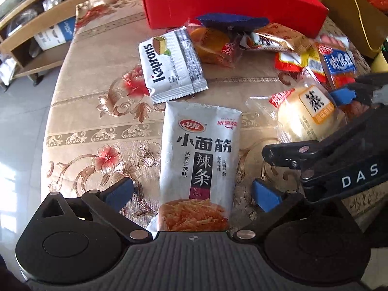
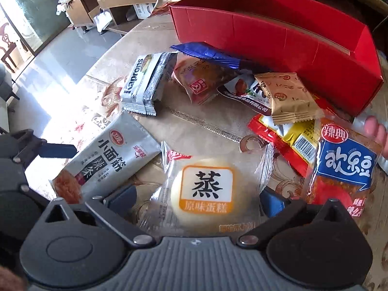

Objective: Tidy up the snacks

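You've got both sets of jaws spread wide, left gripper (image 1: 192,195) straddling the latiao packet (image 1: 196,165), right gripper (image 2: 196,197) bracketing the steamed cake (image 2: 206,191), red box (image 2: 278,36) waiting behind the pile.

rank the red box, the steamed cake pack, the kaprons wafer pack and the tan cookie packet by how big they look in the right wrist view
1. red box
2. steamed cake pack, though it lies nearest the camera, which inflates it
3. Kaprons wafer pack
4. tan cookie packet

The last two look close, so that order is unsure.
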`<state>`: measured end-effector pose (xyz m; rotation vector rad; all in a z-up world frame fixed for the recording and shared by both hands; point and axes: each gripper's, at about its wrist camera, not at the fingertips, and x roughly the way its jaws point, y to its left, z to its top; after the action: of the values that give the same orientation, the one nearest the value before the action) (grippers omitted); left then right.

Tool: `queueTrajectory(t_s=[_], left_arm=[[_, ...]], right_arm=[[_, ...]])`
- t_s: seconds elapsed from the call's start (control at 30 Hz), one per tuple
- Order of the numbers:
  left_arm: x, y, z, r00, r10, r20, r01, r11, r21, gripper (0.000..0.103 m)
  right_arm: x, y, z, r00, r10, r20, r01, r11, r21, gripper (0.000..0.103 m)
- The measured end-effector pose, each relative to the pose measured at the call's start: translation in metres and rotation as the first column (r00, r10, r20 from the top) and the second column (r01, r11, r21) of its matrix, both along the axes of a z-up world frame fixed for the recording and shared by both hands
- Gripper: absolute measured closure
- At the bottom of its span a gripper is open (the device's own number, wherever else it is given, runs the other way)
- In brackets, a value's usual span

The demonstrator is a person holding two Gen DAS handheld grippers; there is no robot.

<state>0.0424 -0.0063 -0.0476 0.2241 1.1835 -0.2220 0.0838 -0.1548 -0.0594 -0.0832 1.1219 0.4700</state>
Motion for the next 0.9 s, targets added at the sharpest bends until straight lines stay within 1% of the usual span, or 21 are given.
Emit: queueTrajectory(t_s=[0.03, 0.07, 0.1, 0.13, 0.17, 0.2, 0.27, 0.37, 0.43, 0.53, 0.63, 0.9], left_arm=[[0.001, 0.0, 0.0, 1.0, 0.004, -0.004, -0.004, 1.0, -0.002, 0.001], [0.001, 0.0, 0.002, 1.0, 0.009, -0.005, -0.009, 1.0, -0.003, 0.005], [0.0, 0.001, 0.003, 1.0, 0.011, -0.001, -0.011, 1.0, -0.004, 0.008], [-0.001, 0.002, 0.006, 1.0, 0.017, 0.009, -0.017, 1.0, -0.003, 0.014], [-0.001, 0.002, 0.007, 1.0, 0.024, 0.015, -0.024, 1.0, -0.004, 0.018], [-0.001, 0.004, 0.008, 0.999, 0.033, 0.021, -0.032, 0.999, -0.015, 0.021], [-0.002, 0.007, 0.012, 0.998, 0.048, 0.041, -0.046, 0.999, -0.028, 0.04], [-0.006, 0.007, 0.013, 0.997, 0.05, 0.056, -0.048, 0.998, -0.033, 0.044], [-0.011, 0.004, 0.013, 0.997, 0.031, 0.073, -0.029, 0.999, -0.026, 0.046], [-0.014, 0.004, 0.015, 0.996, 0.017, 0.086, -0.014, 0.999, -0.036, 0.05], [-0.014, 0.009, 0.019, 0.995, 0.037, 0.091, -0.03, 0.996, -0.083, 0.055], [-0.013, 0.009, 0.042, 0.987, 0.067, 0.148, -0.042, 0.984, -0.171, 0.057]], right_arm=[[-0.001, -0.001, 0.0, 1.0, 0.009, -0.003, -0.009, 1.0, -0.002, 0.001], [-0.002, -0.002, 0.002, 1.0, 0.012, -0.004, -0.013, 1.0, -0.018, 0.01], [-0.004, -0.003, 0.003, 1.0, 0.016, 0.004, -0.016, 0.999, -0.038, 0.013], [-0.007, -0.006, 0.004, 1.0, 0.012, 0.007, -0.012, 0.998, -0.054, 0.021], [-0.009, -0.009, 0.005, 1.0, 0.008, 0.016, -0.007, 0.997, -0.073, 0.026], [-0.012, -0.013, 0.005, 1.0, 0.005, 0.023, -0.003, 0.996, -0.09, 0.026], [-0.017, -0.017, 0.005, 1.0, -0.009, 0.029, 0.012, 0.994, -0.109, 0.03], [-0.027, -0.02, 0.013, 0.999, -0.023, 0.046, 0.028, 0.994, -0.108, 0.031], [-0.033, -0.019, 0.019, 0.997, -0.027, 0.068, 0.035, 0.993, -0.112, 0.031], [-0.042, -0.015, 0.027, 0.995, -0.029, 0.099, 0.041, 0.992, -0.119, 0.032], [-0.048, -0.013, 0.034, 0.992, -0.052, 0.119, 0.065, 0.992, -0.11, 0.032], [-0.054, -0.02, 0.055, 0.978, -0.119, 0.172, 0.129, 0.99, -0.051, 0.032]])
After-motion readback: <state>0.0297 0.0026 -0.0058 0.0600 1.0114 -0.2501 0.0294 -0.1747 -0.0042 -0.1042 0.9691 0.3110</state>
